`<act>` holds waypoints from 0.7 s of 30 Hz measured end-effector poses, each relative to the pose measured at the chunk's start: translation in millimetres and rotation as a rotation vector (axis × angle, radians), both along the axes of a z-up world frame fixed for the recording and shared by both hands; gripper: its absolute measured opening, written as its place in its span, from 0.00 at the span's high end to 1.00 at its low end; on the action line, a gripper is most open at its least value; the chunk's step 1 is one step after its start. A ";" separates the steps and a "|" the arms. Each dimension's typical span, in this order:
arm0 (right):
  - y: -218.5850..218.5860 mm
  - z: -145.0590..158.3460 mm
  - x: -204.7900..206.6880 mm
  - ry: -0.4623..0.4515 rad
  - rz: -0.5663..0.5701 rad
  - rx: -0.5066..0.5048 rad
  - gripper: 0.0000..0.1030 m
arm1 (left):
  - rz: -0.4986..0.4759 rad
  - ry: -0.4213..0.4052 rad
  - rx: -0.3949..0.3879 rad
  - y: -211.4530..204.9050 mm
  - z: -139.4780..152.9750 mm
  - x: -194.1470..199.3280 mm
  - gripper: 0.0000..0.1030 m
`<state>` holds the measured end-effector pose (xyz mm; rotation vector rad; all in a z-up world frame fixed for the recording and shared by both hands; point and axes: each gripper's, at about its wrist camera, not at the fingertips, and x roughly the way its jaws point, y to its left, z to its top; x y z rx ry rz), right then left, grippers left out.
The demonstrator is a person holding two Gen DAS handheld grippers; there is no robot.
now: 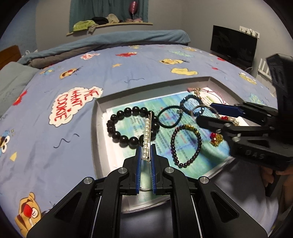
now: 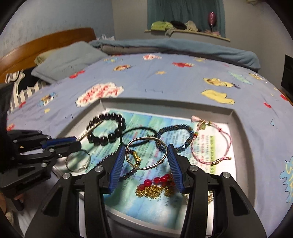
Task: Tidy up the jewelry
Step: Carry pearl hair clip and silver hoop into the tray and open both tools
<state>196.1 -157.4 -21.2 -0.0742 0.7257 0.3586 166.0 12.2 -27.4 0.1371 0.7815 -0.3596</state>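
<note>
A wide bed (image 1: 128,76) fills the room, spread with a blue cartoon-print sheet (image 2: 164,82), a grey-blue pillow (image 2: 67,60) lying by the wooden headboard (image 2: 45,45) and a folded blue-and-grey blanket (image 1: 109,44) along its far edge. Behind it rise plain grey walls (image 1: 197,20), where a teal curtain (image 1: 108,9) hangs above a narrow ledge (image 1: 113,25) piled with crumpled clothes. A dark monitor (image 1: 233,45) stands at the right, and the light is dim.
</note>
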 end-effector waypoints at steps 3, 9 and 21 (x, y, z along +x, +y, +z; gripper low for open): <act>3.0 -10.2 5.4 0.038 -0.012 -0.028 0.54 | -0.011 0.012 0.011 -2.8 -3.8 1.0 0.90; -0.8 -16.2 10.3 0.073 -0.014 -0.015 0.54 | -0.022 0.033 0.022 -7.9 -10.5 3.4 0.90; -0.4 -16.2 12.8 0.087 0.018 0.017 0.53 | 0.006 0.049 0.030 -7.0 -11.7 4.3 0.89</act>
